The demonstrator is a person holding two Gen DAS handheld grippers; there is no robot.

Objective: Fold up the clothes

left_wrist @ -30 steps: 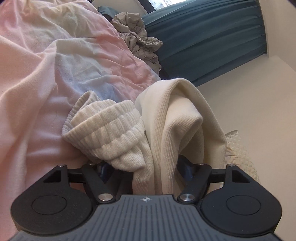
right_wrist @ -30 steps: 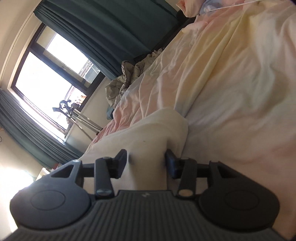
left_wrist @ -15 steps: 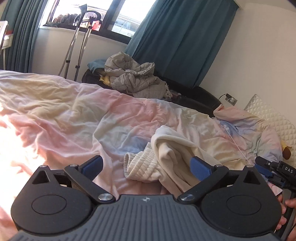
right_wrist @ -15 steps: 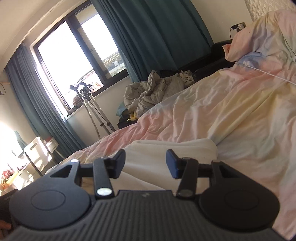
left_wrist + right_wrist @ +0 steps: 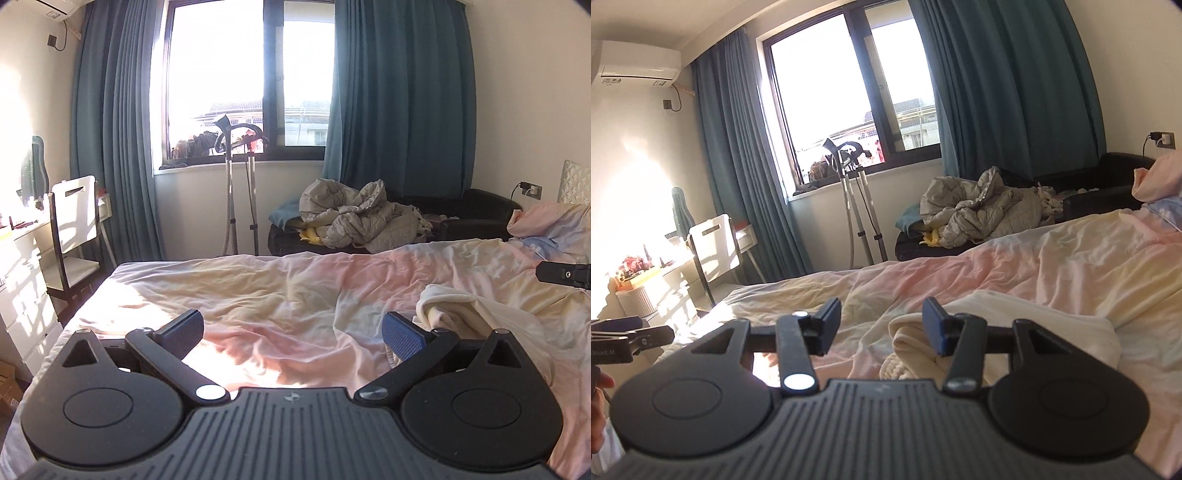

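Observation:
A cream knit sweater [image 5: 476, 314] lies crumpled on the bed with the pastel pink and yellow duvet [image 5: 295, 295]; it also shows in the right wrist view [image 5: 1015, 325]. My left gripper [image 5: 293, 332] is wide open and empty, raised above the bed to the left of the sweater. My right gripper [image 5: 881, 326] is open and empty, held just above the sweater's near edge. Part of the right gripper shows at the right edge of the left wrist view [image 5: 565, 275]. Part of the left gripper shows at the left edge of the right wrist view [image 5: 628, 336].
A heap of grey quilted clothes [image 5: 354, 221] lies on a dark sofa [image 5: 476, 218] beyond the bed. Crutches [image 5: 236, 192] lean under the window. A white chair [image 5: 74, 229] and a desk [image 5: 22, 251] stand at the left. A pillow [image 5: 546, 225] lies at the bed's right end.
Both grippers let go of the cream sweater, opened and lifted back from it. The sweater now lies on the bed. Both views swung up to level, showing the room.

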